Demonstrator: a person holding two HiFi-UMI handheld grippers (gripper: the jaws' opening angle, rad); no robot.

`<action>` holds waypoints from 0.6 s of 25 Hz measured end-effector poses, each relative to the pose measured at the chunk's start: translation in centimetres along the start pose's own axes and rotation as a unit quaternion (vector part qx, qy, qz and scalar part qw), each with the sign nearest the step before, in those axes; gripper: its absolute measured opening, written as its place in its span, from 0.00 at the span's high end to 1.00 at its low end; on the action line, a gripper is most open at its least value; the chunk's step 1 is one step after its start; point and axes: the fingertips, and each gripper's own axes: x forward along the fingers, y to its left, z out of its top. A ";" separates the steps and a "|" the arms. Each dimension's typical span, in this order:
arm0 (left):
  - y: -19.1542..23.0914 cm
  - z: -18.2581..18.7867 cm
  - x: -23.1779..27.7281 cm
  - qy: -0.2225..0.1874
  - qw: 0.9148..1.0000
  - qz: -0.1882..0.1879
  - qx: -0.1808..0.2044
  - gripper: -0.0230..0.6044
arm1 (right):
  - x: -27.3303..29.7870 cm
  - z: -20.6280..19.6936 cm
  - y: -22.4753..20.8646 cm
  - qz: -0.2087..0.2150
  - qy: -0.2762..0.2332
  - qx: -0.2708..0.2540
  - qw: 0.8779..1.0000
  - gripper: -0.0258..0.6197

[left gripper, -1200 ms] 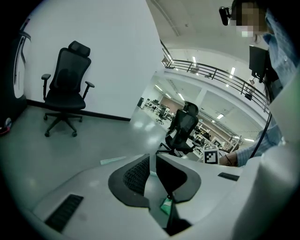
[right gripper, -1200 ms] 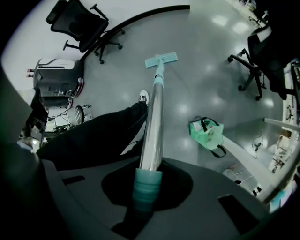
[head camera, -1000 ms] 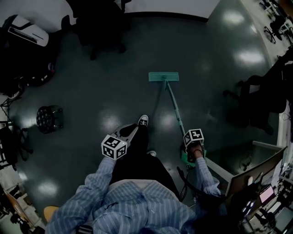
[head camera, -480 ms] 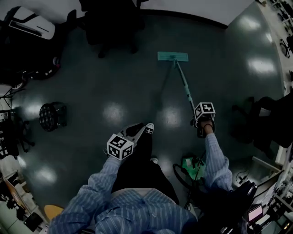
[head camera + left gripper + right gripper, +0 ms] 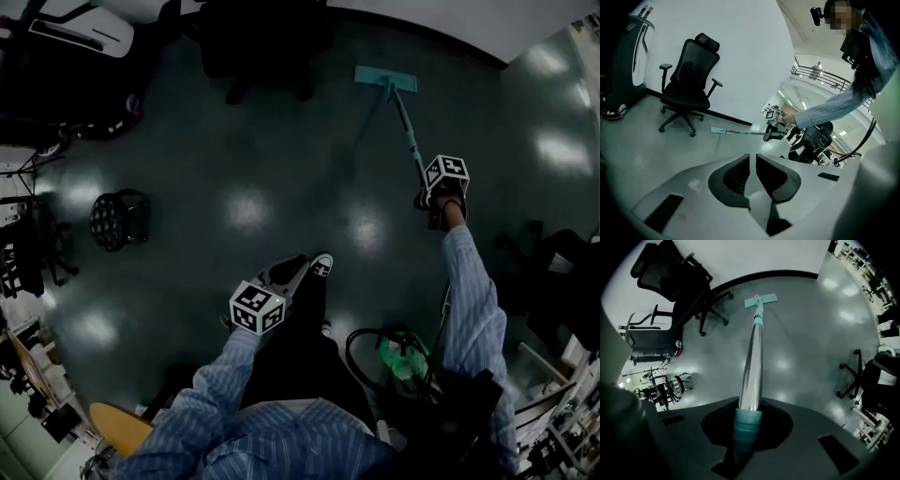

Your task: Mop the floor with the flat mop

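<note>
The flat mop lies with its teal head [image 5: 385, 80] flat on the dark floor near the far wall, and its pole [image 5: 408, 131] slants back to my right gripper [image 5: 441, 192]. That gripper is shut on the mop handle. Its own view shows the teal grip [image 5: 746, 430] clamped between the jaws, the metal pole [image 5: 753, 366] and the mop head [image 5: 761, 300] ahead. My left gripper [image 5: 267, 291] hangs by the person's leg, jaws shut on nothing [image 5: 753, 159]. It looks toward the mop head [image 5: 723, 131] and the right gripper [image 5: 772, 133].
A black office chair [image 5: 267, 37] stands by the wall left of the mop head. A round black stool [image 5: 119, 219] is at the left and a white machine [image 5: 84, 28] in the far left corner. A green object with cables [image 5: 398, 354] lies near the feet. Another chair [image 5: 862, 376] is at the right.
The right arm has stretched forward and pushed the mop head farther away, toward the wall. The left gripper has stayed by the leg.
</note>
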 end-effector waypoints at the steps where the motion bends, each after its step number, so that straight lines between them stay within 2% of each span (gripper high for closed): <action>1: 0.7 -0.2 -0.3 -0.001 1.000 0.008 -0.006 0.89 | -0.3 1.3 0.4 -0.001 -0.002 0.001 1.000 0.91; 5: 3.1 -1.2 -1.6 -0.003 0.999 0.038 -0.028 0.89 | -1.1 5.6 1.4 -0.006 -0.009 0.006 1.000 0.91; 9: 4.1 -1.7 -2.1 -0.009 0.998 0.052 -0.039 0.89 | -1.4 7.6 1.9 -0.013 -0.015 0.010 1.000 0.91; 12: 3.9 -1.9 -2.4 -0.013 0.998 0.050 -0.041 0.89 | -1.0 7.0 2.6 -0.004 -0.019 0.016 1.000 0.91; 15: 2.7 -1.8 -2.6 -0.016 0.999 0.037 -0.033 0.89 | -0.4 4.6 2.9 0.010 -0.022 0.025 0.999 0.91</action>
